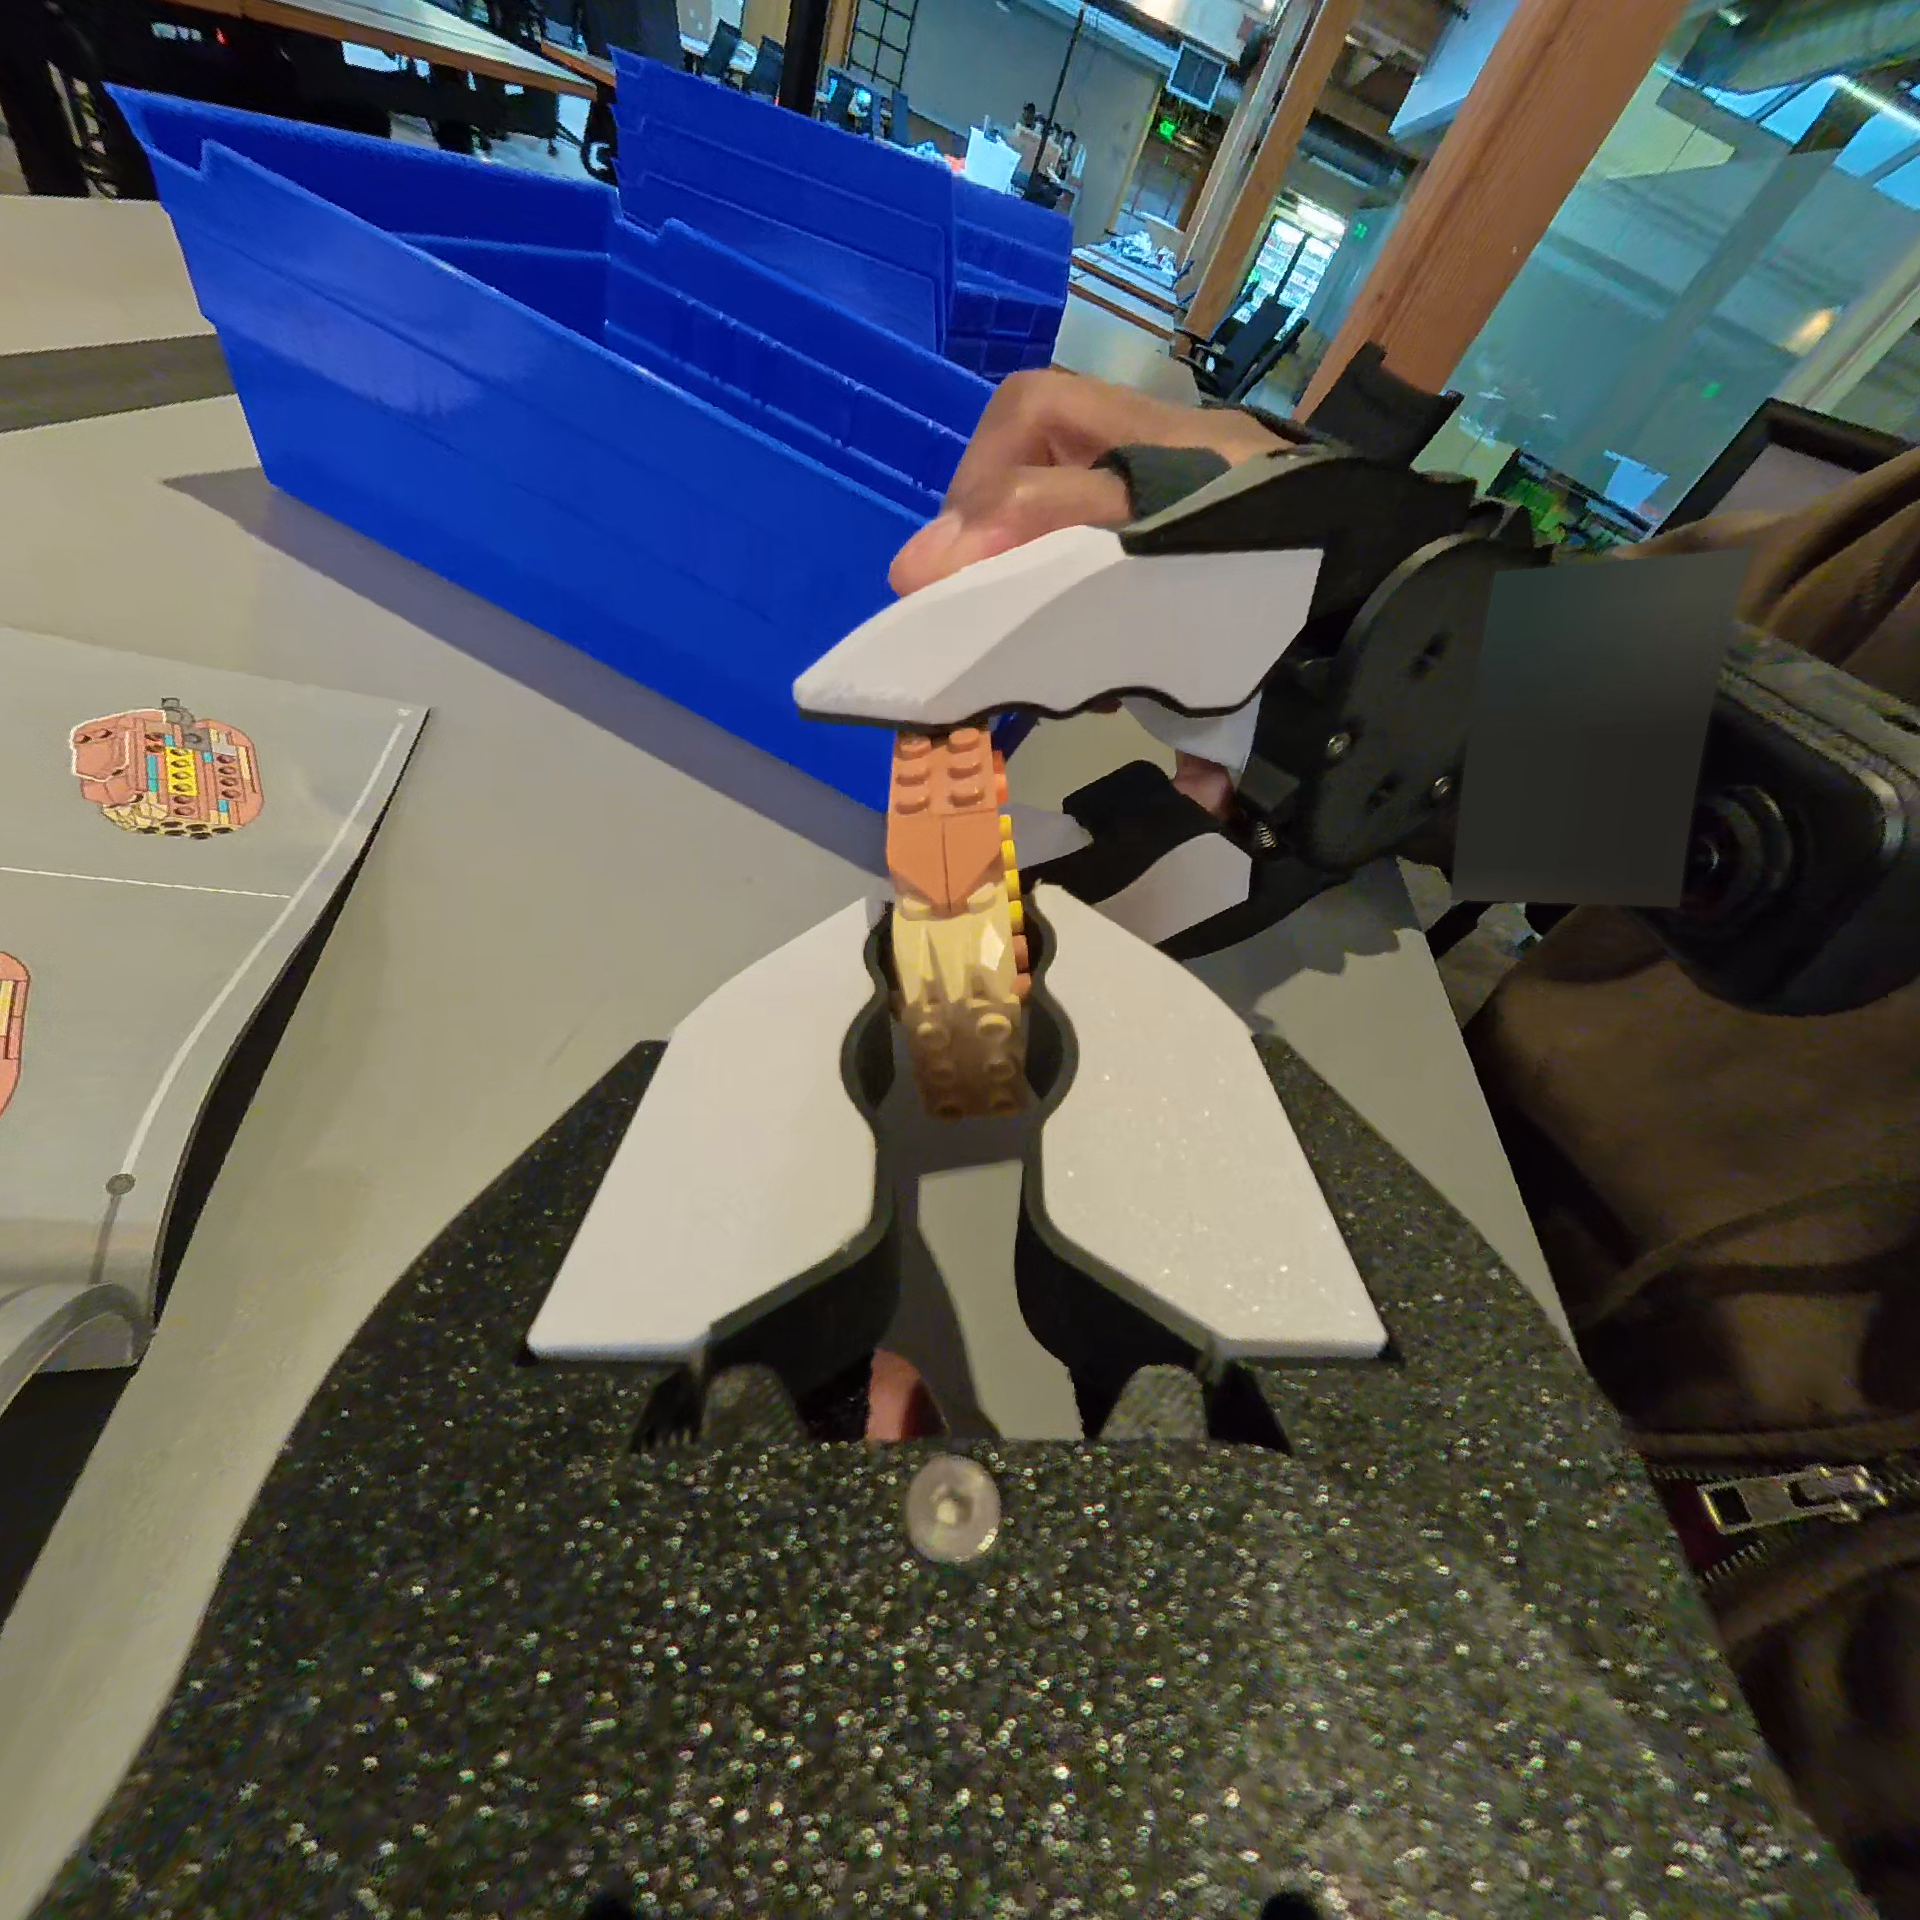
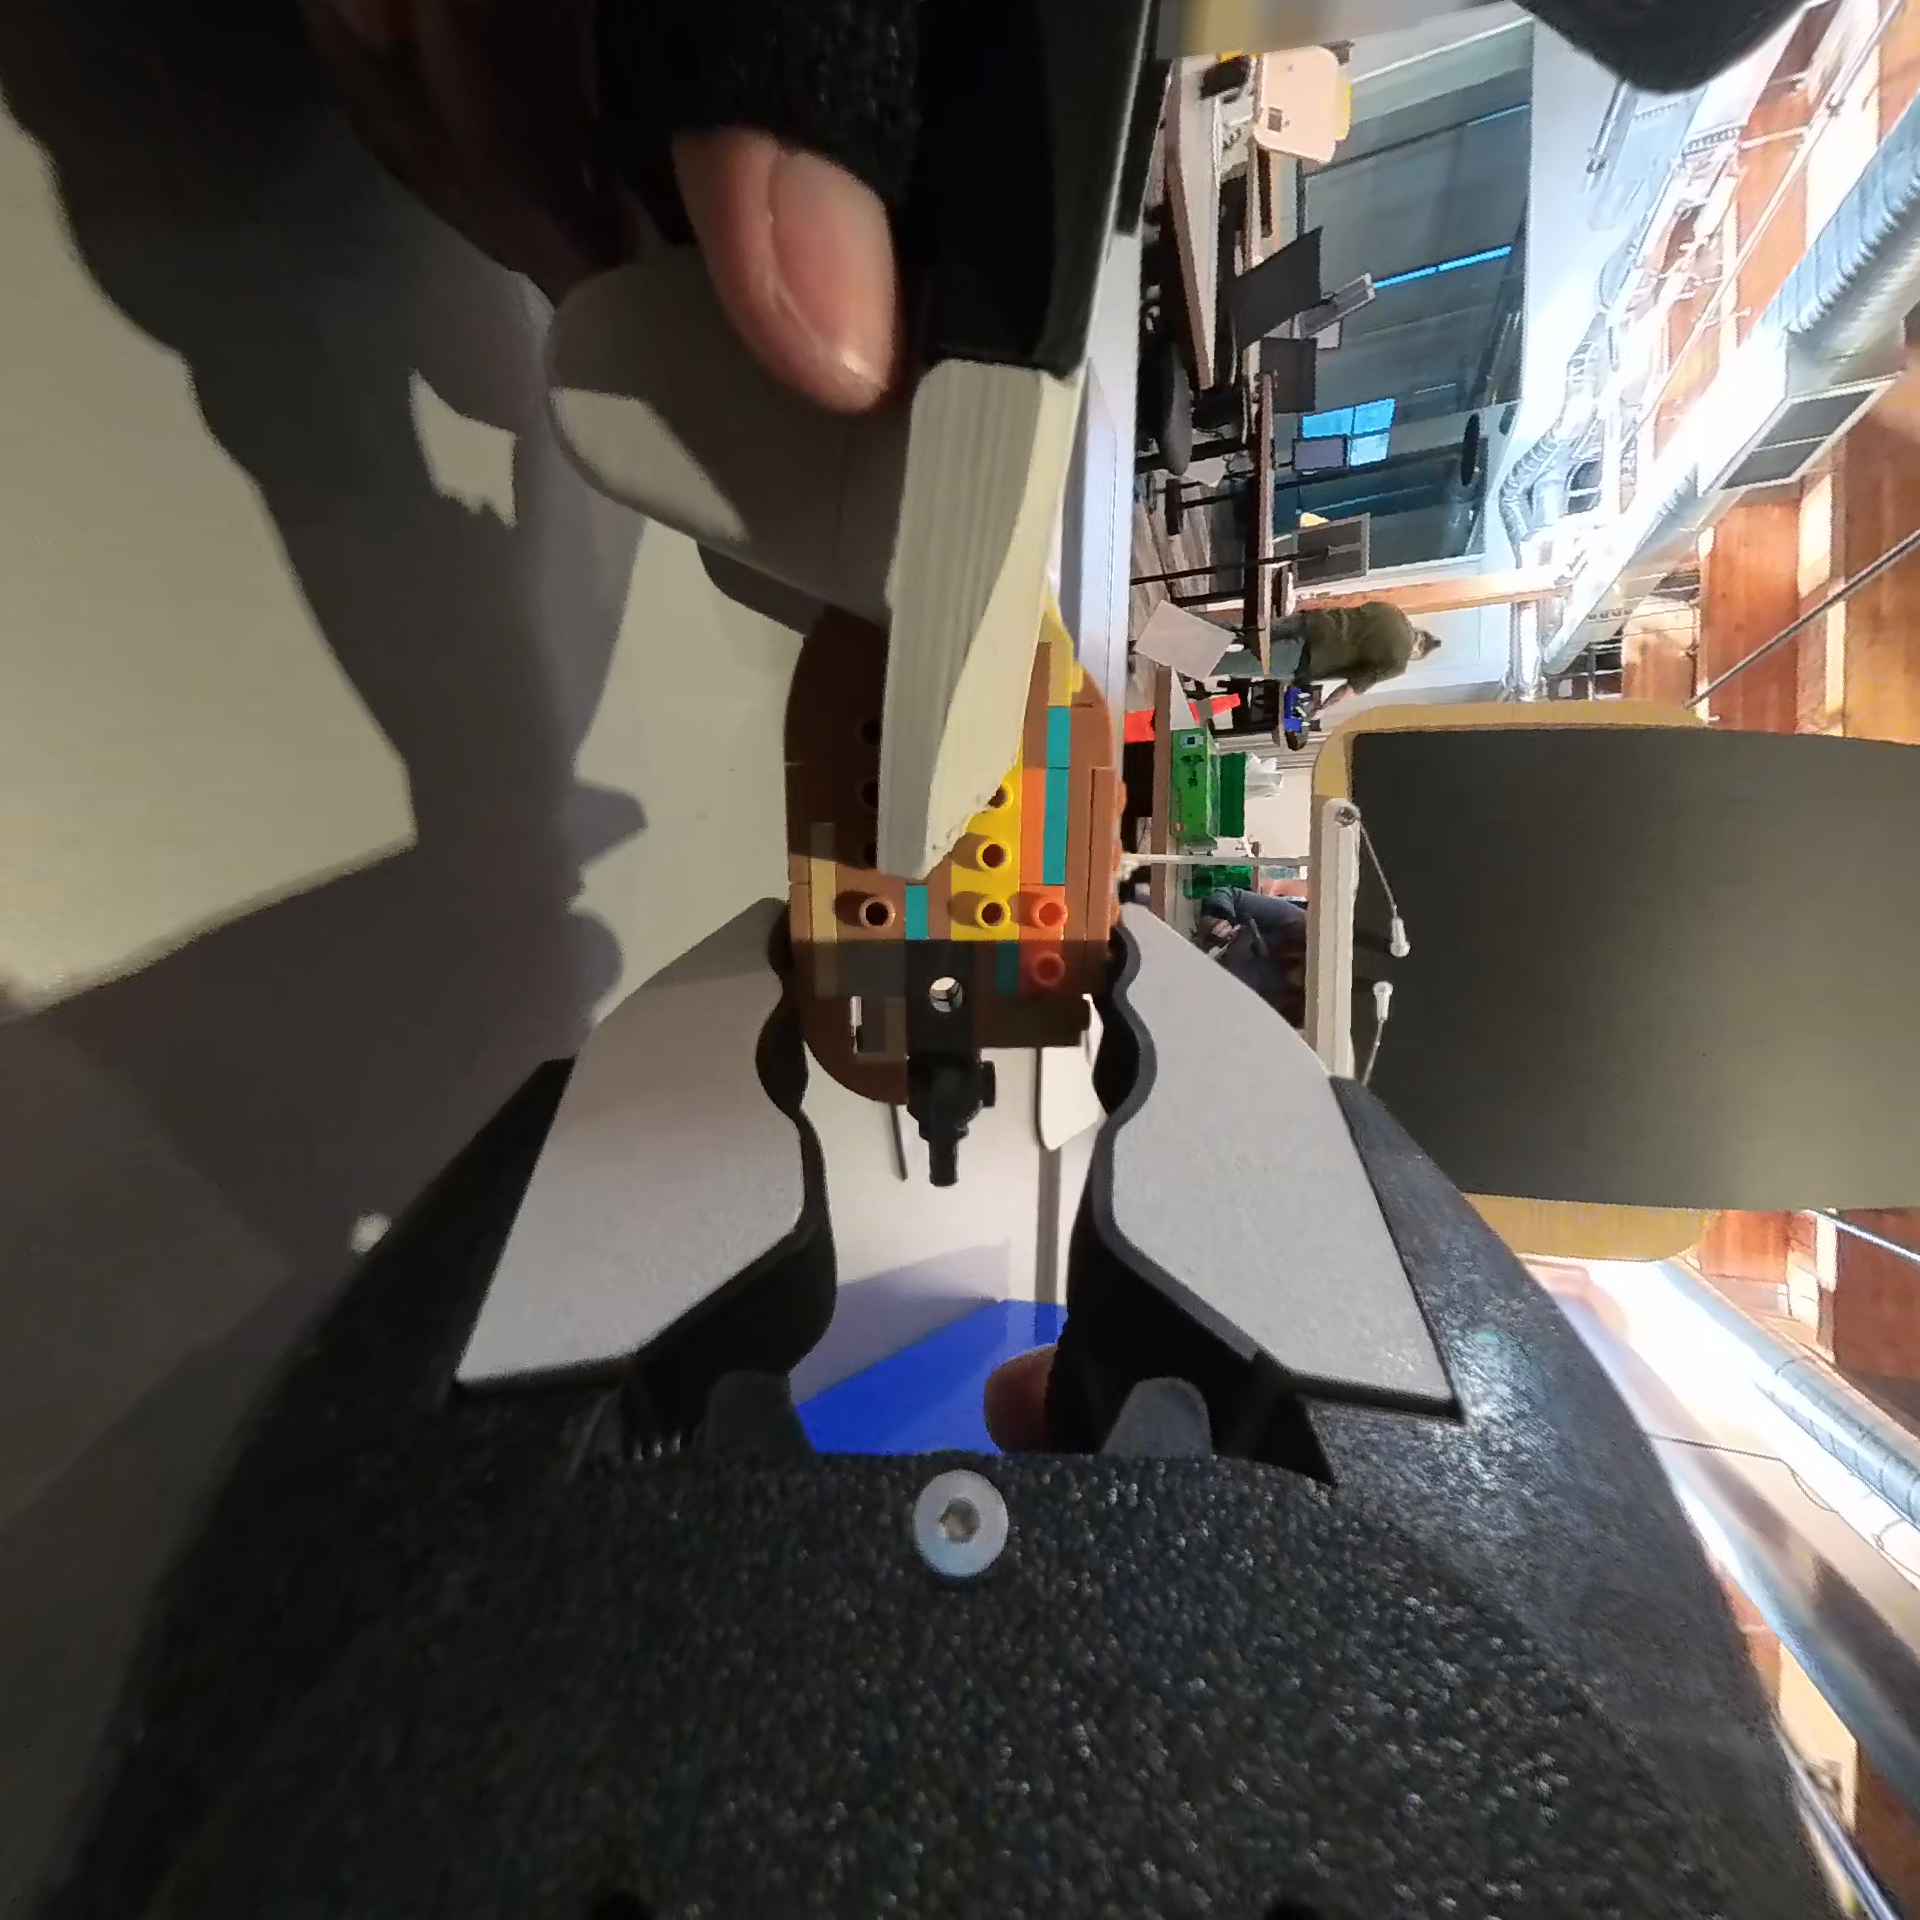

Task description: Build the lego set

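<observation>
Both grippers grasp one brown-tan-orange lego build [image 1: 961,935], held in air over grey table [image 1: 582,831]: left gripper [image 1: 961,971] clamps its near end, long axis pointing away; right gripper [image 1: 961,795] pinches far end from the right. Blue plastic bins [image 1: 540,416] behind, instruction booklet [image 1: 187,883] to left; nothing blocks.

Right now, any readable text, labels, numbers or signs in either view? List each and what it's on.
Nothing legible to quote.
instruction booklet: build diagrams only; the small page mark is too small to read.
green lit sign far back: blurred, unreadable.
green boxes in the background: markings too small to read.
lego model and blue bins: no print seen.
</observation>
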A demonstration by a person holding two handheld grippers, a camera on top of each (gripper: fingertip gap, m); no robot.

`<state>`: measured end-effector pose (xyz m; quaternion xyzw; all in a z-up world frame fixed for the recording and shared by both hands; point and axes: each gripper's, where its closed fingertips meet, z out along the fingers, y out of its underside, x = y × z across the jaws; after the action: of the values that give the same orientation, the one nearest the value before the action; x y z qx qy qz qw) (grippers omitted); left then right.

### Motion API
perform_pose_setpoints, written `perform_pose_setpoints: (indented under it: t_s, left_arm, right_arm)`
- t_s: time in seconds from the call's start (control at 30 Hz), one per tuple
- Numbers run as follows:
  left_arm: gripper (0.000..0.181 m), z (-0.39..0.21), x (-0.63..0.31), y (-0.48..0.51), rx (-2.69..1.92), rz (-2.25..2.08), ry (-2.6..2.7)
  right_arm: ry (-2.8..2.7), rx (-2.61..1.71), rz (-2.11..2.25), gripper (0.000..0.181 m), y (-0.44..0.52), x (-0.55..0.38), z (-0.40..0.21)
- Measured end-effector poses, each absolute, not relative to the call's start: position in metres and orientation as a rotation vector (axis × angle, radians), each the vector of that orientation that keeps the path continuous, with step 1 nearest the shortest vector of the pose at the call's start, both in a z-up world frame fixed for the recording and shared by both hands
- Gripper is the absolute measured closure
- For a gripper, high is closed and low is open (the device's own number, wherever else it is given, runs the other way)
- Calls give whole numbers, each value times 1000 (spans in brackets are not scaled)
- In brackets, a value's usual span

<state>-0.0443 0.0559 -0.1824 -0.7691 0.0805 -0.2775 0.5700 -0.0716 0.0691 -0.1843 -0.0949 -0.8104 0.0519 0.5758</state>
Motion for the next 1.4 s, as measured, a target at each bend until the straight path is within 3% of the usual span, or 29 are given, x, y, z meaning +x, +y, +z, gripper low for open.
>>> perform_pose_setpoints:
  t_s: [0.23,0.33,0.47,0.7,1.4]
  left_arm:
    - [160,-180,-46,57,-1795,-598,206]
    - [159,-183,-47,58,-1823,-508,246]
    - [159,-183,-47,58,-1835,-429,286]
    - [160,-188,-40,58,-1873,-345,374]
    - [160,-194,-44,57,-1934,-346,335]
  right_arm:
    - [-1837,-262,159,126,69,-73,-182]
    - [-1828,-269,156,108,68,-74,-180]
    - [-1858,-235,111,102,66,-74,-185]
    - [-1848,-178,82,121,58,-76,-188]
    - [-1843,-246,79,123,60,-82,-194]
